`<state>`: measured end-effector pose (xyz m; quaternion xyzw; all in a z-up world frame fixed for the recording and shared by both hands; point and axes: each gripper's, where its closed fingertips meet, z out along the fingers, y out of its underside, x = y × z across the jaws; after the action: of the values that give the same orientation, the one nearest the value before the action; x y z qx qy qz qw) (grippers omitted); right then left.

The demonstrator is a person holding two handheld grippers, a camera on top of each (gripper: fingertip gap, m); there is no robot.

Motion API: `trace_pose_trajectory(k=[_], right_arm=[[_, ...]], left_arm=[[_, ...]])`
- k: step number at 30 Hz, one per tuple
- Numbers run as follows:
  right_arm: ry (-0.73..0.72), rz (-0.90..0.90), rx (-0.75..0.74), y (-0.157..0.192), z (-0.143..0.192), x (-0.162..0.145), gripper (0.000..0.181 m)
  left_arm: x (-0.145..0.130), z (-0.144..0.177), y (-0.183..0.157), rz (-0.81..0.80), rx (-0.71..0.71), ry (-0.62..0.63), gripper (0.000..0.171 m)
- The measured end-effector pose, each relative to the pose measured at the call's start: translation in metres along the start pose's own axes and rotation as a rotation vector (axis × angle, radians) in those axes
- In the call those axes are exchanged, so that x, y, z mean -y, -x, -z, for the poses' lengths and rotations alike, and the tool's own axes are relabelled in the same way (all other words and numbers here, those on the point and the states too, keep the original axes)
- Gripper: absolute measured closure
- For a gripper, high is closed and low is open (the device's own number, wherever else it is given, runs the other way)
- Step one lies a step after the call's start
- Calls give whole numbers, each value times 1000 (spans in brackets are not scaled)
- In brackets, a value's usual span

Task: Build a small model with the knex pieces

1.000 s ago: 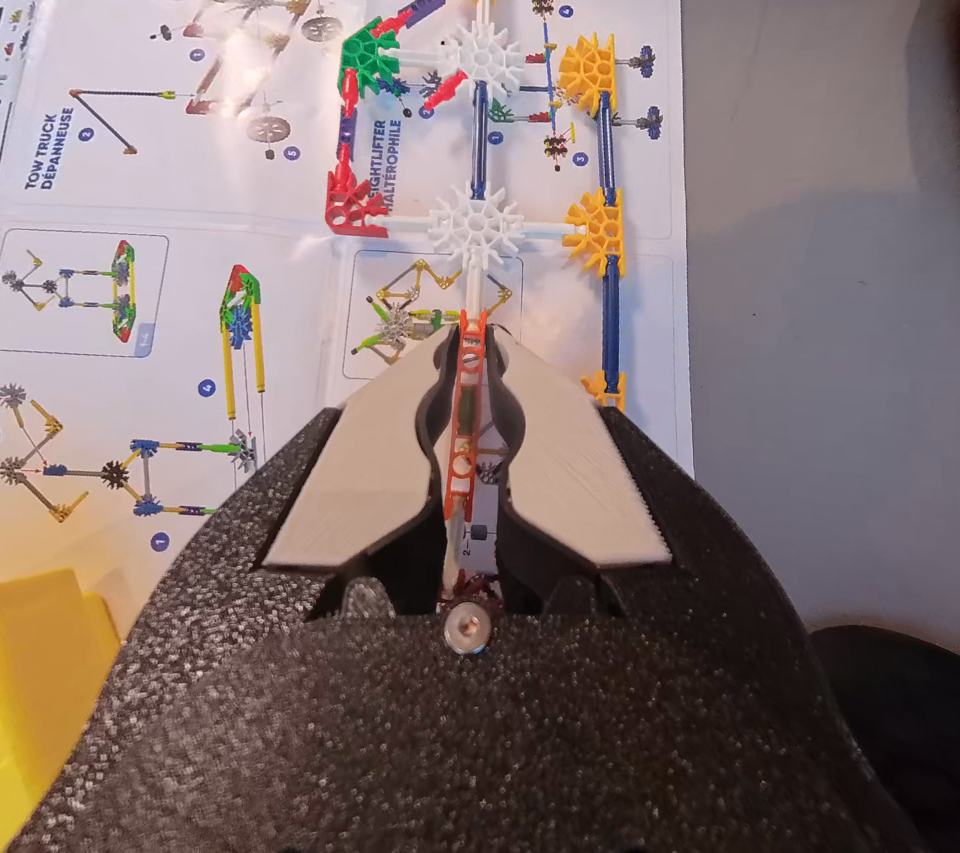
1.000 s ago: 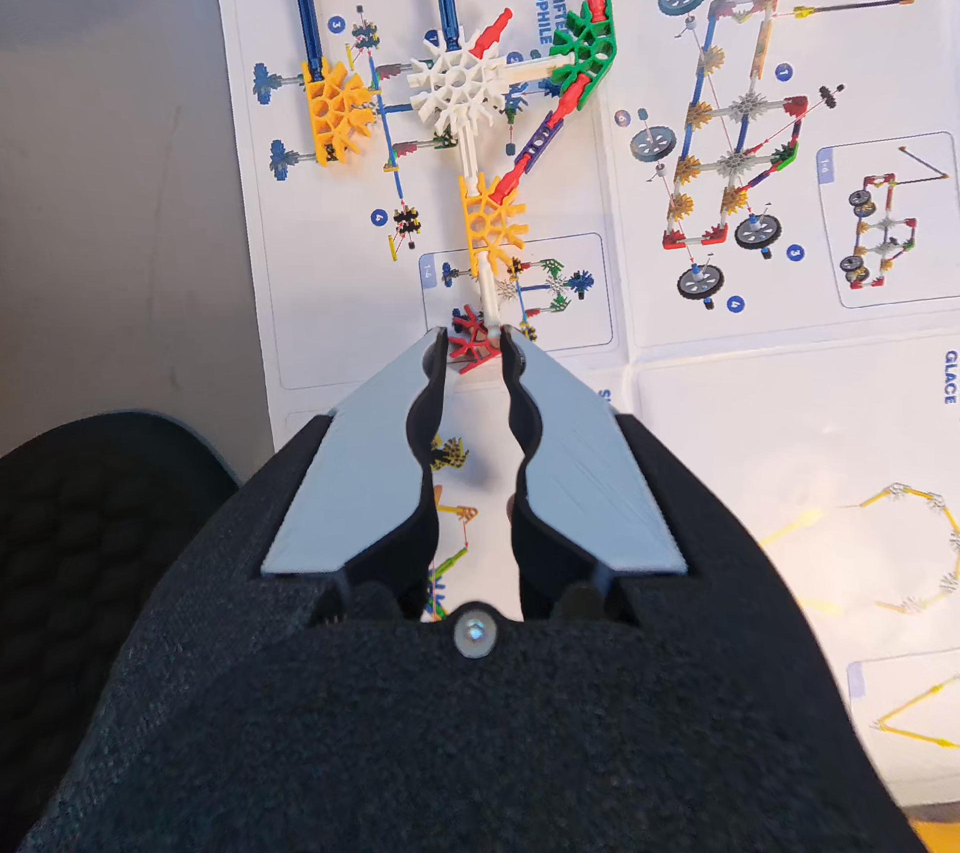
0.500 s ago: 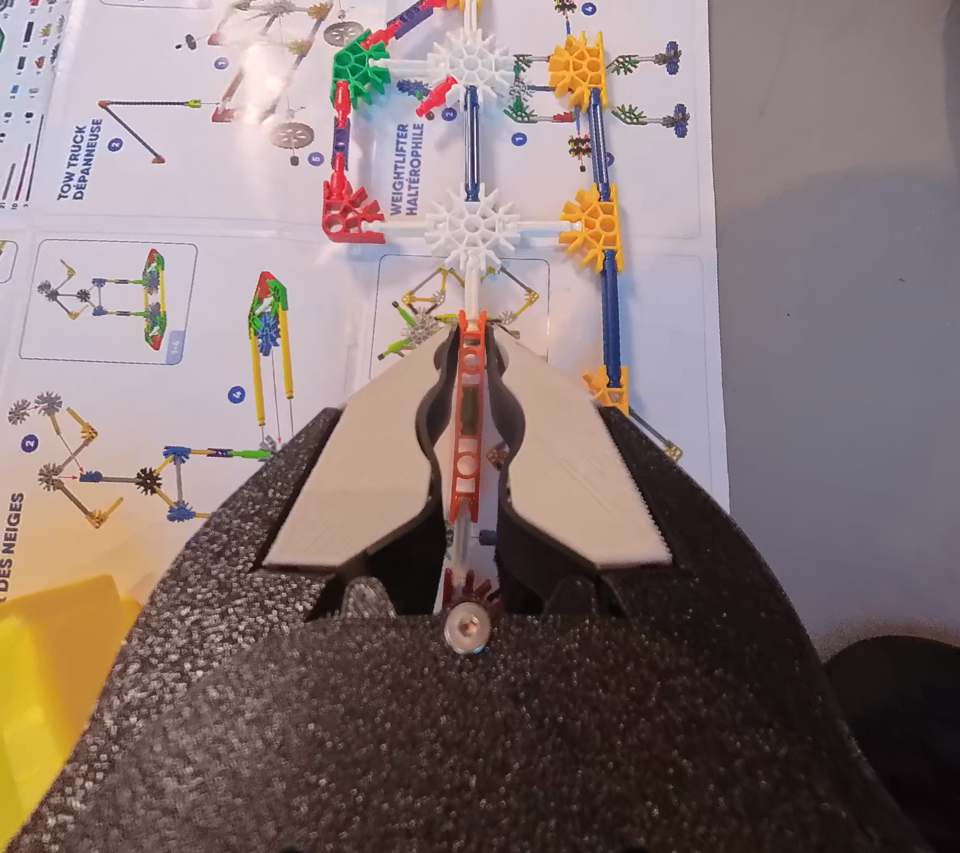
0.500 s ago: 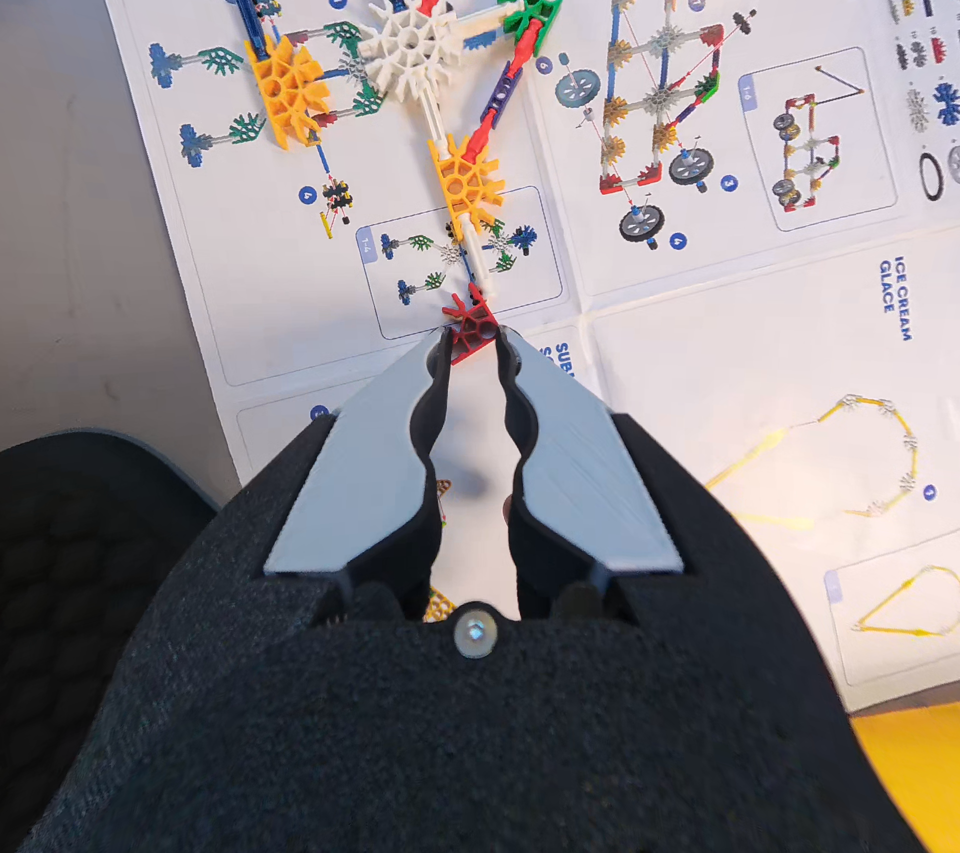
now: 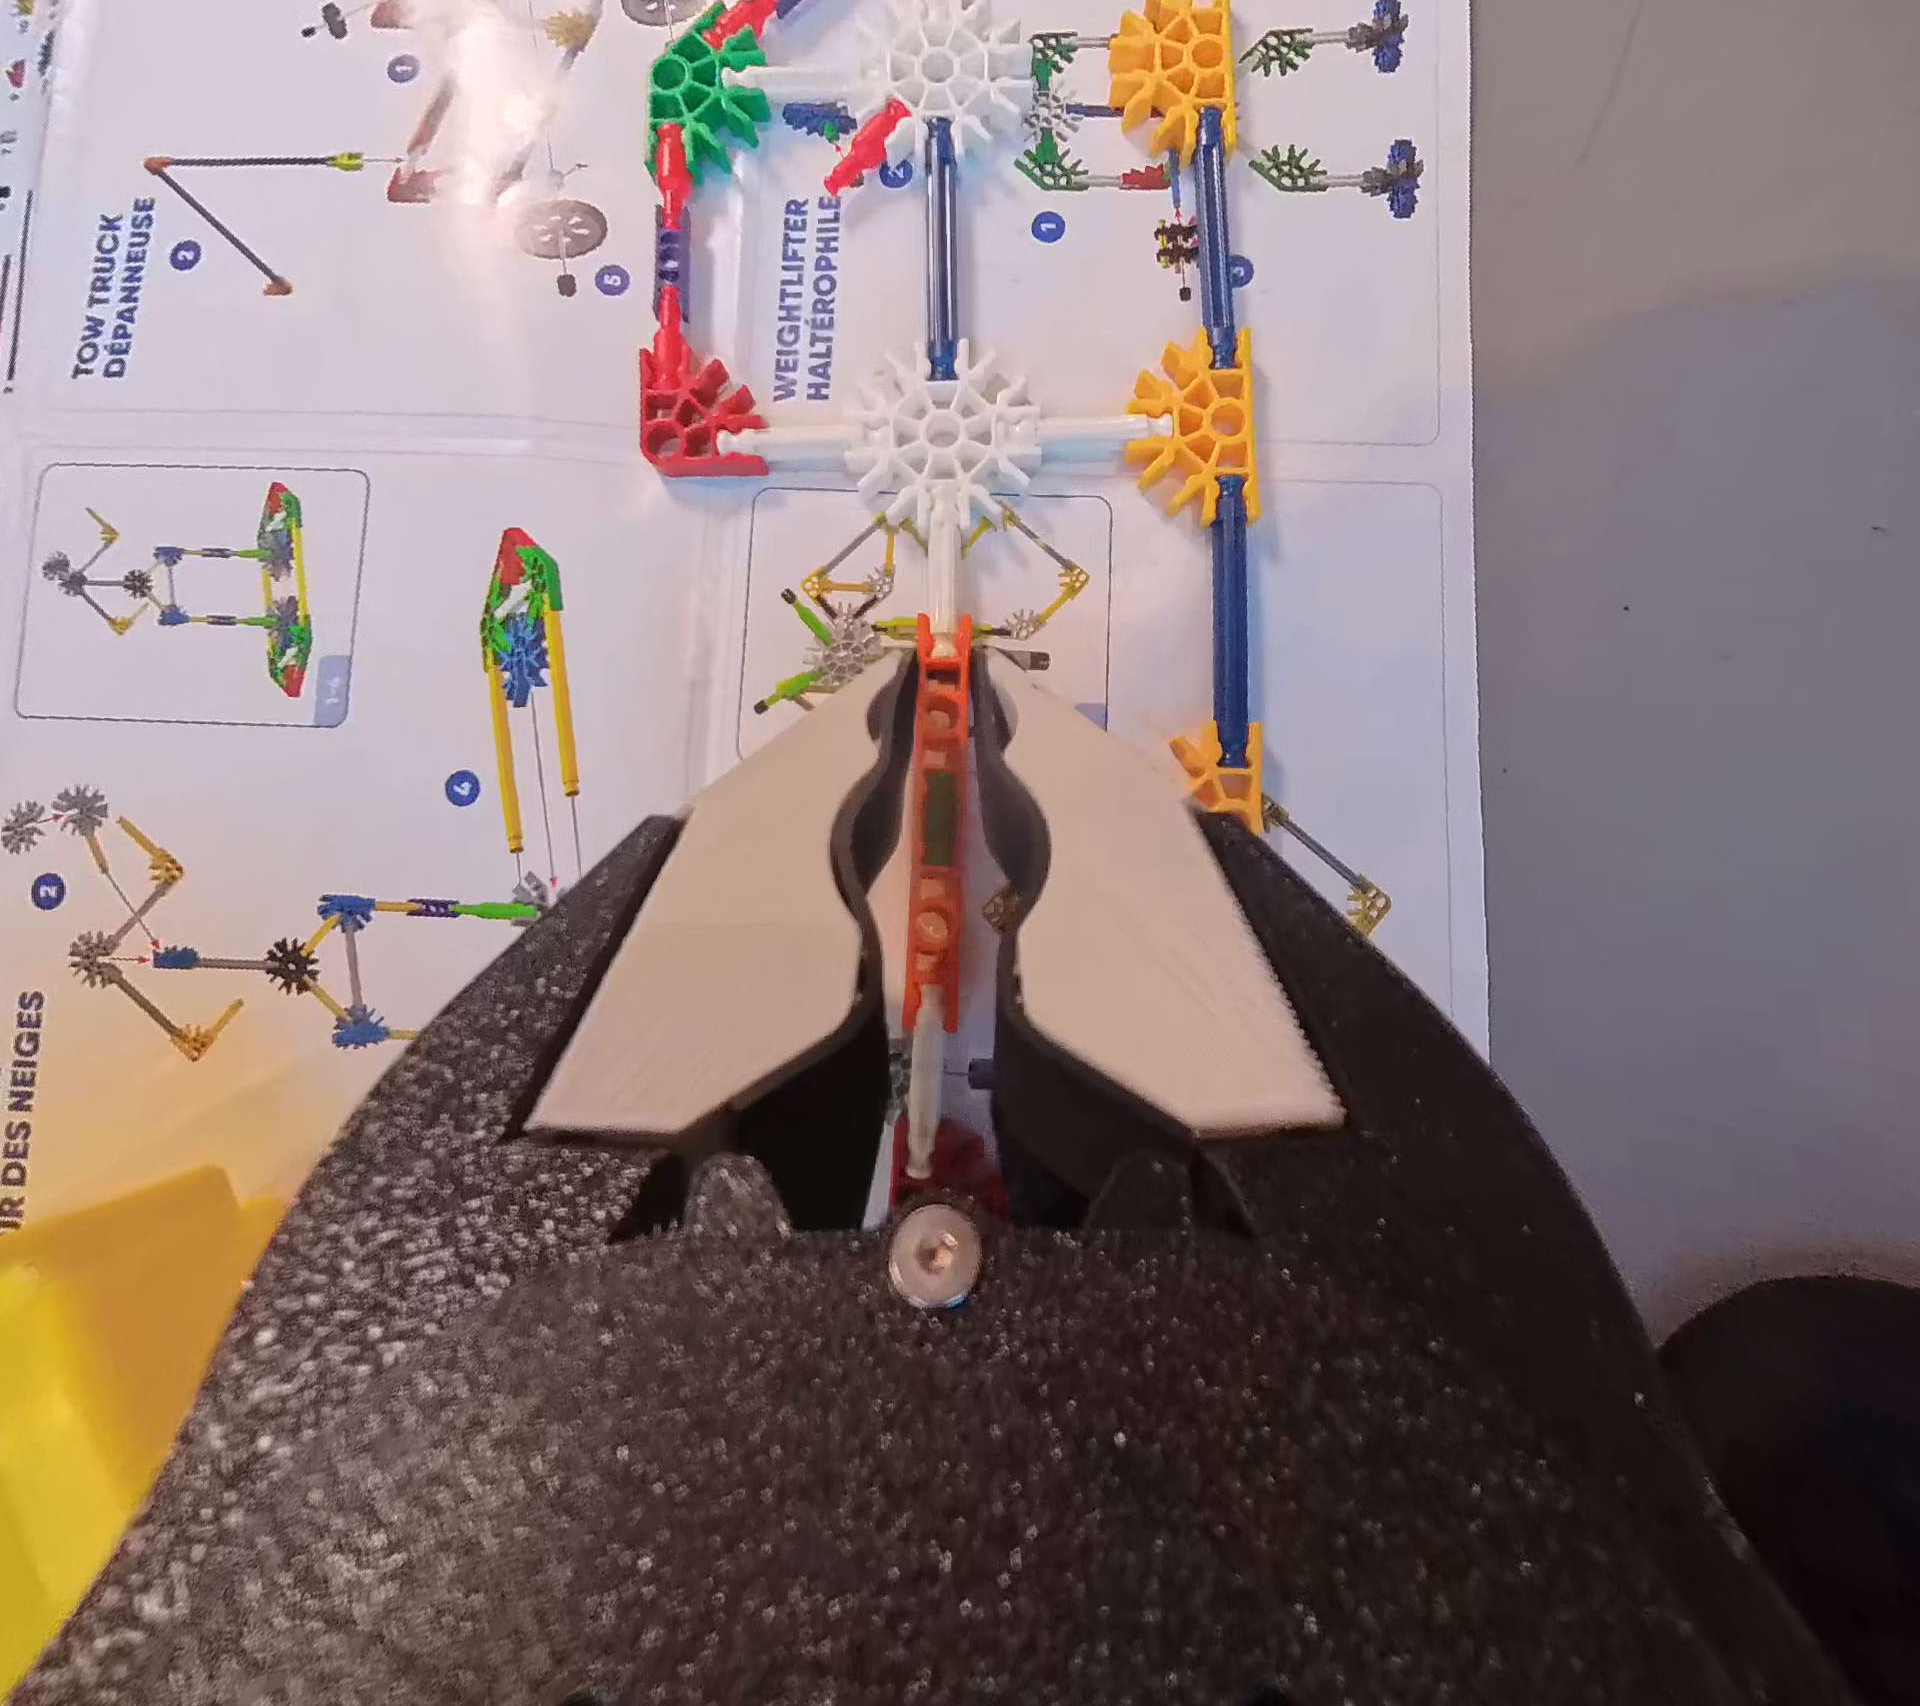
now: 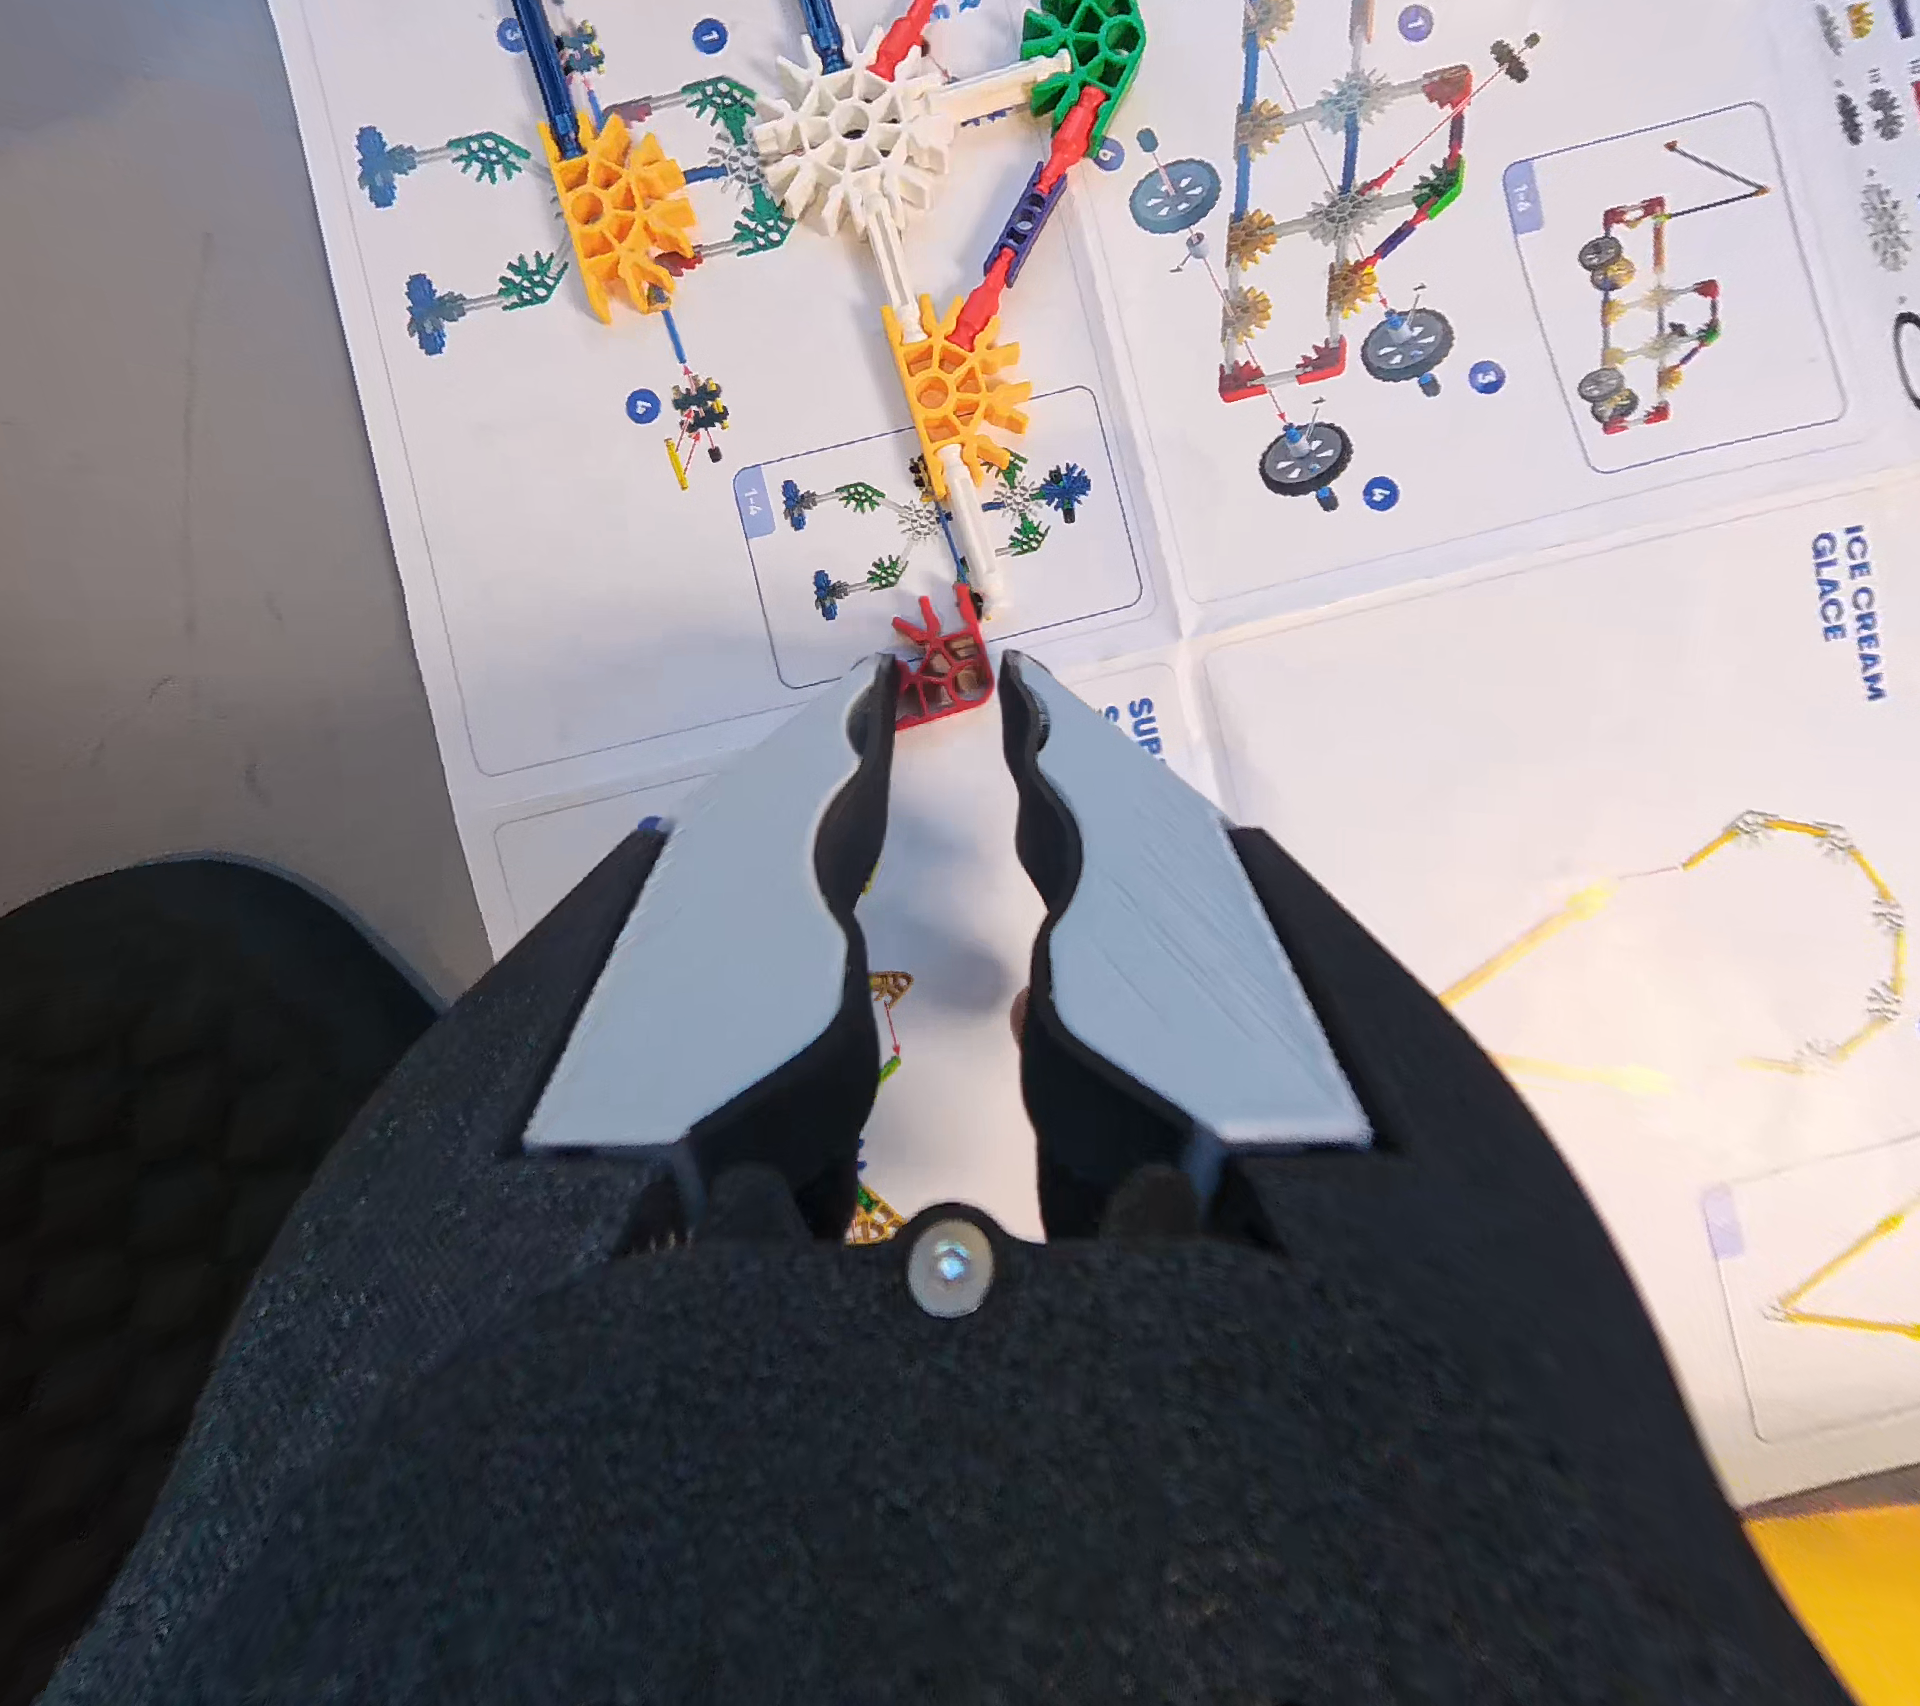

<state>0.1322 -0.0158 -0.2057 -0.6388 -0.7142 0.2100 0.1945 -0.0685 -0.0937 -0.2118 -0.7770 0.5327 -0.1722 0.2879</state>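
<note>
A flat model of plastic rods and connectors (image 5: 940, 430) lies on a printed instruction sheet (image 5: 312, 409). It has white snowflake hubs, yellow, green and red connectors, and blue and white rods. My left gripper (image 5: 943, 680) is shut on an orange connector (image 5: 938, 825), which sits on a white rod (image 5: 940, 565) from the lower white hub. In the right wrist view the same model (image 6: 852, 129) lies tilted. My right gripper (image 6: 945, 669) is shut on a small red connector (image 6: 940, 664) at the end of a white rod (image 6: 977, 534) under a yellow connector (image 6: 956, 399).
The sheet (image 6: 1455, 721) covers a grey table (image 5: 1714, 409), also in the right wrist view (image 6: 156, 306). A yellow box (image 5: 83, 1344) lies at lower left, and its edge shows in the right wrist view (image 6: 1849, 1594). A dark rounded object (image 5: 1818, 1448) sits at lower right. The tips of one gripper are about 20 cm away from the tips of the other.
My right gripper has turned with the red connector, so the model now looks tilted. My left gripper has crept slightly forward, still clamped on the orange connector.
</note>
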Motion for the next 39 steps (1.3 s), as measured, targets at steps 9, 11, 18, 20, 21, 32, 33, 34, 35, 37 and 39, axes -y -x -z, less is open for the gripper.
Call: trace_pose_trajectory(k=[9, 11, 18, 20, 21, 32, 33, 34, 35, 37, 39], right_arm=[[-45, -65, 7, -7, 6, 11, 163], [-55, -53, 15, -10, 6, 20, 163], [73, 44, 98, -12, -12, 20, 164], [91, 75, 125, -9, -15, 21, 168], [99, 84, 129, -9, -17, 21, 172], [63, 36, 149, -4, -8, 38, 177], [64, 26, 142, -1, -8, 37, 178], [69, 16, 131, 2, -9, 35, 177], [70, 10, 116, 4, -10, 32, 177], [62, -15, 88, 6, -13, 28, 177], [47, -45, 47, 6, -14, 25, 176]], left_arm=[[0, 0, 0, -15, -8, -26, 164], [0, 0, 0, -13, -13, -28, 164], [-1, 1, 0, -15, -6, -33, 164], [-1, 1, 1, -16, -6, -34, 164], [-2, 2, 1, -17, -7, -33, 164], [-5, 12, 8, -7, 16, -47, 164], [-5, 12, 8, -9, 19, -49, 164], [-4, 11, 8, -13, 22, -48, 164], [-4, 10, 8, -17, 25, -45, 164], [-5, 8, 9, -23, 24, -33, 164], [-5, 6, 8, -24, 22, -27, 164]])
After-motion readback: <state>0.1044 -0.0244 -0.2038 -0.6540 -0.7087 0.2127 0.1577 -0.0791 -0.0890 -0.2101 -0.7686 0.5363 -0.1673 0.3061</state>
